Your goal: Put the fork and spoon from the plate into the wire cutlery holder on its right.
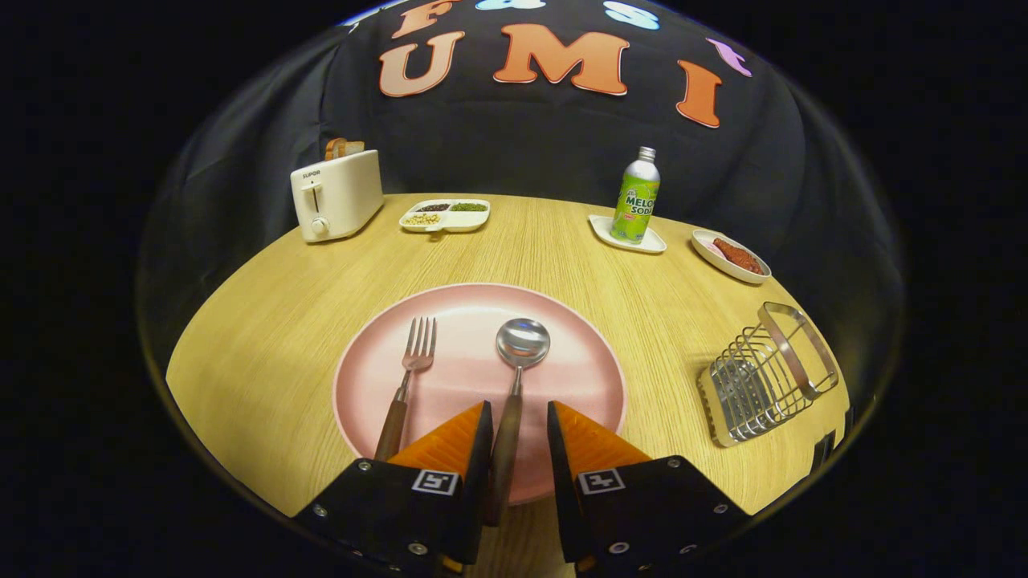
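A pink plate (562, 321) lies on the round wooden table just ahead of the fingers. On its left half lies a fork (408, 376) with a wooden handle, tines pointing away. To the fork's right lies a spoon (522, 343), bowl away from me. The spoon's wooden handle runs back between my fingers, closer to the left one. My gripper (518, 409) is open, one finger on each side of that handle, with a gap still showing on the right side. The wire cutlery holder (767, 377) stands to the right of the plate, near the table's edge.
A white toaster (336, 197) with bread stands at the far left. A divided snack tray (446, 215) is beside it. A green soda bottle (636, 197) on a small white tray (654, 243) and an oval dish (711, 247) with red food sit at the far right.
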`<state>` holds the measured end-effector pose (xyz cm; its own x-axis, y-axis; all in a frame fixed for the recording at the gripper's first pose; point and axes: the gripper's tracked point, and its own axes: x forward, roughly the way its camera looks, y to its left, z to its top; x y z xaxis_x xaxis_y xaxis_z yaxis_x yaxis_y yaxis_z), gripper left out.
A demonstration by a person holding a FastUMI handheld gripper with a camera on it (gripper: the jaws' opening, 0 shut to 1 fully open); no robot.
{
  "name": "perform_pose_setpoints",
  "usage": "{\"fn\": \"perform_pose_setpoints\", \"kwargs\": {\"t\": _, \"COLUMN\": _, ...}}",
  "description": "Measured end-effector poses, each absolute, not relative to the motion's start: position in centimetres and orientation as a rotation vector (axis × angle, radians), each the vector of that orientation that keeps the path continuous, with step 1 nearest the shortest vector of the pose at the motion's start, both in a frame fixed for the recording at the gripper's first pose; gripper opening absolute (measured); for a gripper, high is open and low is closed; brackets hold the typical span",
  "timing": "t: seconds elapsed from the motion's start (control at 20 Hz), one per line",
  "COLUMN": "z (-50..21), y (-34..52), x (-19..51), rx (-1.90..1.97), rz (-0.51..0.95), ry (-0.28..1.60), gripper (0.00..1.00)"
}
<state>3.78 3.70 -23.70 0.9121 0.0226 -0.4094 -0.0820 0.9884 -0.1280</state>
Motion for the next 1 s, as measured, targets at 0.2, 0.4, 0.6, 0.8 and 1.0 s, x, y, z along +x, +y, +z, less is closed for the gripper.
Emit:
{"fn": "perform_pose_setpoints", "kwargs": {"t": 0.2, "z": -24.3, "y": 3.6, "x": 3.8, "rx": -0.150, "rz": 0.036, "ry": 0.447, "gripper": 0.21}}
{"fn": "perform_pose_setpoints", "kwargs": {"t": 0.4, "z": -24.1, "y": 3.2, "x": 3.8, "rx": -0.127, "rz": 0.020, "ry": 0.465, "gripper": 0.10}}
{"fn": "perform_pose_setpoints", "kwargs": {"t": 0.6, "z": -23.2, "y": 2.8, "x": 3.5, "rx": -0.131, "rz": 0.021, "ry": 0.454, "gripper": 0.04}}
{"fn": "perform_pose_setpoints", "kwargs": {"t": 0.8, "z": -21.5, "y": 2.7, "x": 3.1, "rx": -0.118, "rz": 0.037, "ry": 0.432, "gripper": 0.04}}
{"fn": "perform_pose_setpoints", "kwargs": {"t": 1.0, "z": -19.4, "y": 2.4, "x": 2.5, "rx": -0.110, "rz": 0.050, "ry": 0.407, "gripper": 0.04}}
